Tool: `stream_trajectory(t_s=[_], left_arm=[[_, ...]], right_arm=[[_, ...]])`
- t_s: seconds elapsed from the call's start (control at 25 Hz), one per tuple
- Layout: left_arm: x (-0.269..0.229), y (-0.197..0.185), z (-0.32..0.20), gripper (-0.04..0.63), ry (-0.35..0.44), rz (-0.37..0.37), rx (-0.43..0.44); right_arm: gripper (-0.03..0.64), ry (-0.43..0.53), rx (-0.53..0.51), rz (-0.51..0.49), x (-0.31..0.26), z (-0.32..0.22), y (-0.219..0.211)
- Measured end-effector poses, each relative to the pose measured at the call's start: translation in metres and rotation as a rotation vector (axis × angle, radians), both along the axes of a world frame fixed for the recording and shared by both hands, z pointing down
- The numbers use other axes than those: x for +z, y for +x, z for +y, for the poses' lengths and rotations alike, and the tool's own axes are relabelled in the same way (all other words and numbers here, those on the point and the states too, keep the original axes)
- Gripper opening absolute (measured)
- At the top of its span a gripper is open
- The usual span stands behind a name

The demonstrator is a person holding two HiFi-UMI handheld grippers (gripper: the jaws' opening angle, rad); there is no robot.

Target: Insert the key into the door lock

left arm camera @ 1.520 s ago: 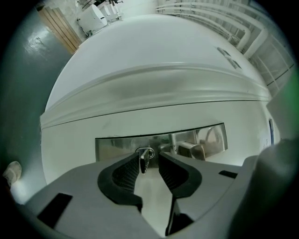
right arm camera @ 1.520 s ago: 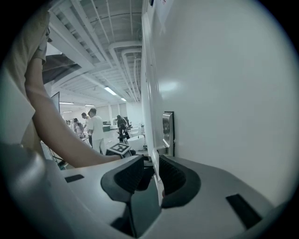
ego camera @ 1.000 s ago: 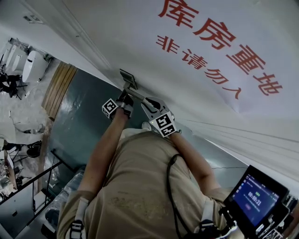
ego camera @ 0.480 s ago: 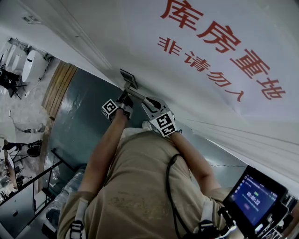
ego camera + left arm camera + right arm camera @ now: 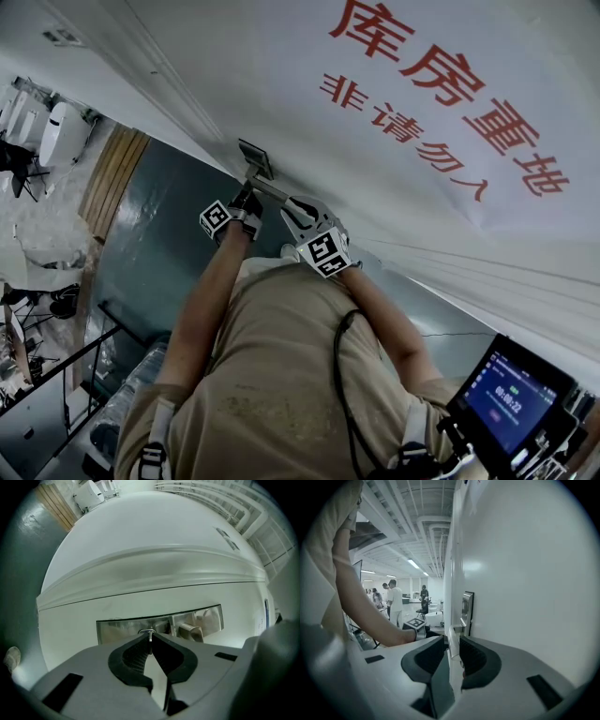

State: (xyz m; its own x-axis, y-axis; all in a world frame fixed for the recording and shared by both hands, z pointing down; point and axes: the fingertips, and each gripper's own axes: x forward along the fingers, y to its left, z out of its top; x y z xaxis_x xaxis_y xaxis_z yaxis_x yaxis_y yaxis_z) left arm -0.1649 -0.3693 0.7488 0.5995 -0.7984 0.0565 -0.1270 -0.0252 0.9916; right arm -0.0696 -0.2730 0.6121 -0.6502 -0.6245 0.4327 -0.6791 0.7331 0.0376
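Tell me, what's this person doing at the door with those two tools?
A person is working at a white door with a handheld gripper in each hand. The left gripper has just been closing its jaws, and they now pinch a small key right at the metal lock plate. Whether the key has gone into the keyhole I can't tell. The right gripper is clamped on the door handle.
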Motion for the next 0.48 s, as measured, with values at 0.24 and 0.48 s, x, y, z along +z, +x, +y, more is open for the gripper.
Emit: stream_trajectory(t_s=[0.24, 0.48], left_arm=[[-0.0016, 0.0014, -0.0002, 0.037, 0.044, -0.104, 0.055], [-0.0044, 0.0025, -0.0002, 0.037, 0.070, -0.220, 0.104]], right_arm=[[0.110, 0.036, 0.000, 0.048, -0.0031, -0.0017, 0.0031], [0.110, 0.091, -0.014, 0.118, -0.0081, -0.0026, 0.0043]])
